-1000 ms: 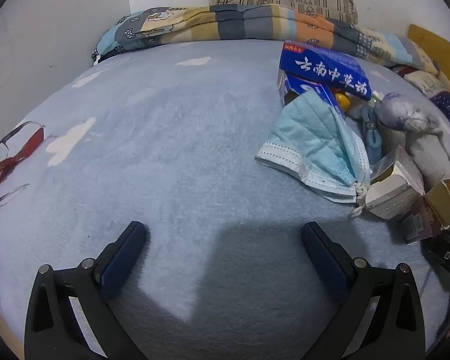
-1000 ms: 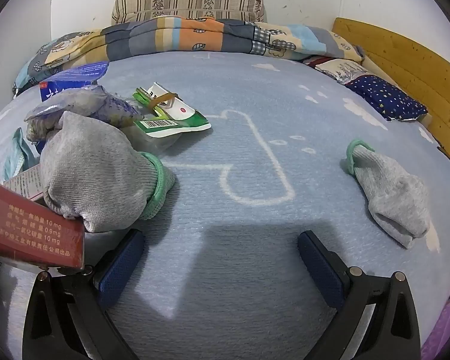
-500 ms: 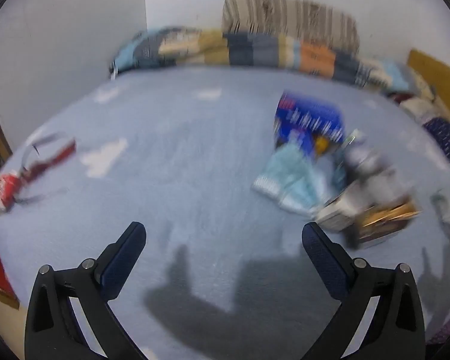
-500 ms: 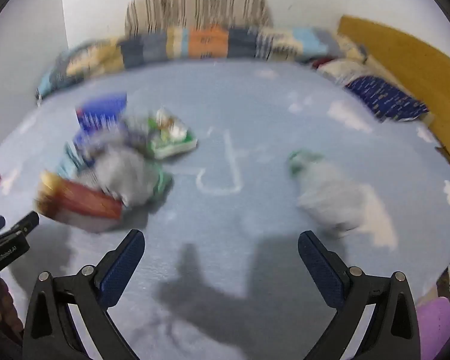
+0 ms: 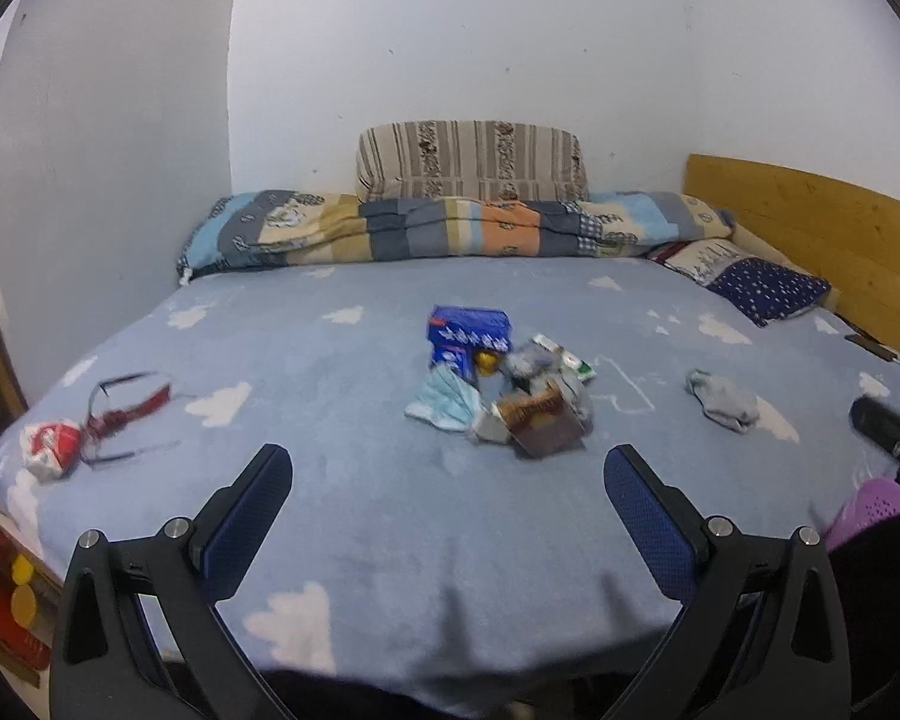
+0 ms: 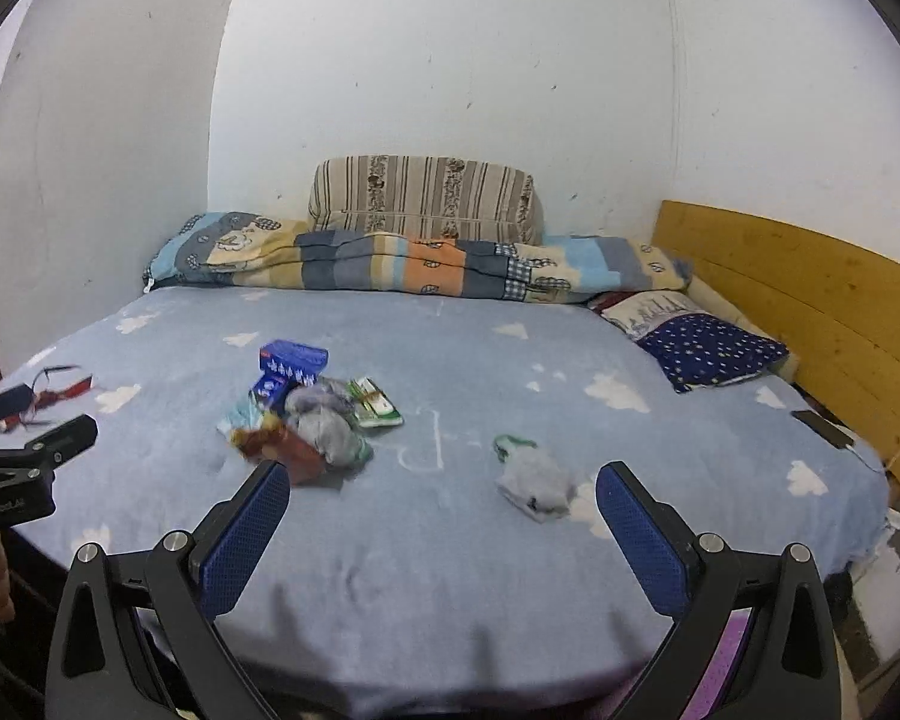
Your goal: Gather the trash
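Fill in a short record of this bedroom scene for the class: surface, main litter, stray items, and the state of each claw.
surface: pale blue cloud-print bed blanket
main litter: heap near the middle with a dark blue printed carton, a light blue face mask and a brown-red cardboard box
stray items: grey sock with green cuff lying apart; crumpled red-and-white wrapper near the edge
left claw: open, empty
right claw: open, empty

Blue cloud-print bed (image 5: 342,516) under trash pile (image 5: 498,384), grey sock (image 5: 723,402), folded quilt (image 5: 450,231).
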Motion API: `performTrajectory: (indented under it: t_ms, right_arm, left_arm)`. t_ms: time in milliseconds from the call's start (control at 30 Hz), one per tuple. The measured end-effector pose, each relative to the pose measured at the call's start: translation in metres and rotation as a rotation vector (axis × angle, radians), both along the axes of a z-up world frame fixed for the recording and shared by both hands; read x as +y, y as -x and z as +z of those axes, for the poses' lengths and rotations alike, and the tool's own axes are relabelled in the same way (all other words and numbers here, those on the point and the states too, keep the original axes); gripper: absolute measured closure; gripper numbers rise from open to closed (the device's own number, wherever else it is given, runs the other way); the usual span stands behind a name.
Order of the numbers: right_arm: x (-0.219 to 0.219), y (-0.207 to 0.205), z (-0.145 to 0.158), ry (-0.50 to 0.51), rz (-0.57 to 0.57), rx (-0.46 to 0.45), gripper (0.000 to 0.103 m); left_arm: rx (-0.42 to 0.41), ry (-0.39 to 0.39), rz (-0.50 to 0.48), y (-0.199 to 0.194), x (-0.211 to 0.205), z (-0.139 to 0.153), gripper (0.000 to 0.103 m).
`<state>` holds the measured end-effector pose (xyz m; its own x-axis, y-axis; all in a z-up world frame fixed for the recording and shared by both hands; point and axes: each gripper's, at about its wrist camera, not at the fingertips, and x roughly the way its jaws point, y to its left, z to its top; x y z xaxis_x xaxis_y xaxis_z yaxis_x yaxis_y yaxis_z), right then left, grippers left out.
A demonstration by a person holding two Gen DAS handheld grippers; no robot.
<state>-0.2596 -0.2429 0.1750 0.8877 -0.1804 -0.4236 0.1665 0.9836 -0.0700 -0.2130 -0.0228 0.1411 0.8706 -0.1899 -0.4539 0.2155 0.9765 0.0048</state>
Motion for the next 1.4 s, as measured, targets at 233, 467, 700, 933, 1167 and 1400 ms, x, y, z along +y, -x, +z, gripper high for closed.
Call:
performTrajectory:
  t_ms: [233,467,700,933,1167,1400]
  right_arm:
    - [-0.010,0.012,-0.021,-0.048,-0.064,0.030,0.001]
    - [-0.012,0.011,-0.030,-0.047,-0.069,0.054,0.001]
    - [-0.011,0.009,-0.032,-0.032,-0.067,0.074,0.001]
    - [-0.015,0.009,-0.032,-0.036,-0.070,0.088,0.001]
    - [-0.018,0.009,-0.031,-0.041,-0.071,0.092,0.001]
    - [-0.019,0.010,-0.031,-0.040,-0.070,0.093,0.001]
  left_arm:
    - [0.040,-0.038,-0.002,-0.011,-0.006,-0.012,0.000]
    - [0.053,-0.065,-0.045,-0.012,-0.013,-0.014,0.000]
    - [0.061,-0.074,-0.054,-0.012,-0.017,-0.017,0.000]
    - [0.059,-0.077,-0.054,-0.012,-0.016,-0.017,0.000]
    - [0.058,-0.074,-0.054,-0.012,-0.016,-0.016,0.000]
    - [0.054,-0.076,-0.055,-0.015,-0.015,-0.016,0.000]
